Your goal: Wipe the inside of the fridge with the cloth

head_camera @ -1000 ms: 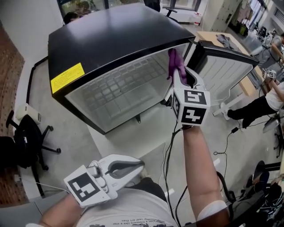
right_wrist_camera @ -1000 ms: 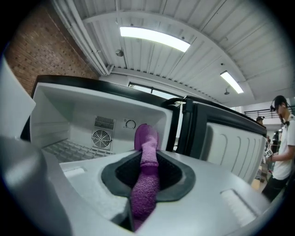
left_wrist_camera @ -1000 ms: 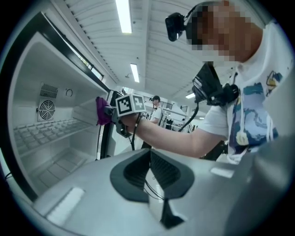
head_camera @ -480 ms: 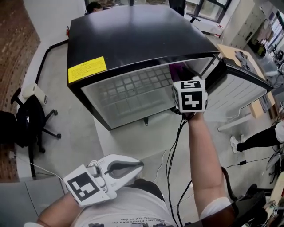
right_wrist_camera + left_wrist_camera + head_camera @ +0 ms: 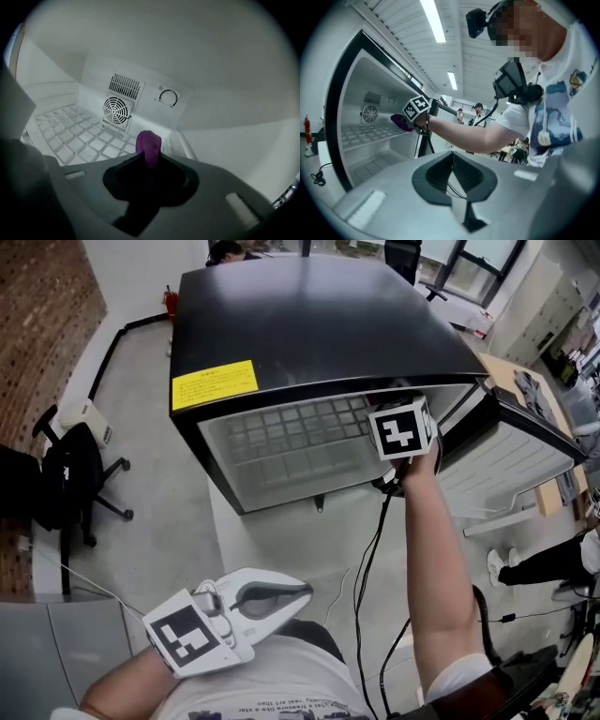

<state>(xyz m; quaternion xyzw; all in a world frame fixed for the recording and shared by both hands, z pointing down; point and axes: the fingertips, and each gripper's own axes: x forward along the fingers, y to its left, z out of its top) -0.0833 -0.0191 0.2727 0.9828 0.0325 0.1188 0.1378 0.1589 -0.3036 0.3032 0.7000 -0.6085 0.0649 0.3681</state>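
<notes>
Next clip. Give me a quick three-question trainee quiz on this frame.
1. True or false: the left gripper is inside the fridge.
2. The right gripper is shut on: A) a purple cloth, B) a sponge, C) nothing.
3. Fill in: in the right gripper view, the dial sits to the ___ of the fan.
Key: 1 false; 2 A; 3 right.

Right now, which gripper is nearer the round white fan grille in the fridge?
Right. The right gripper is inside the fridge, facing the fan grille; the left gripper is outside, at waist level.
</notes>
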